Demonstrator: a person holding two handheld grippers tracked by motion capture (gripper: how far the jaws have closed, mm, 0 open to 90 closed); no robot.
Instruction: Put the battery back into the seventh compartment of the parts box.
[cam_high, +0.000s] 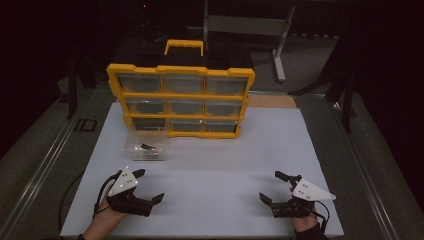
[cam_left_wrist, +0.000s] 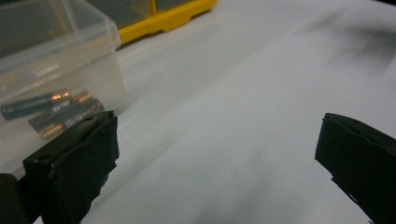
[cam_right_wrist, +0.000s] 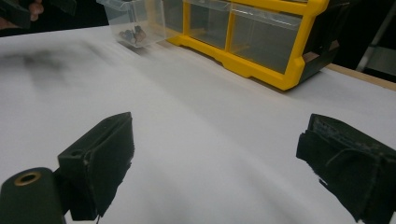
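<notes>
Work looks barely begun: I keep left gripper (cam_high: 145, 185) and right gripper (cam_high: 274, 187) wide open, empty. Clear drawer (cam_high: 146, 146) (batteries (cam_left_wrist: 52, 112) inside) sits before yellow organizer (cam_high: 180, 99), not yet returned.

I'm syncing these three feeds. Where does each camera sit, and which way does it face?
High view: above the person's side, facing forward and down on the table; both hands and tongs show.
Left gripper view: on the left tongs, facing the clear bin of batteries; own jaws show.
Right gripper view: on the right tongs, facing the yellow organizer; own jaws show.
All three show bin and organizer.
</notes>
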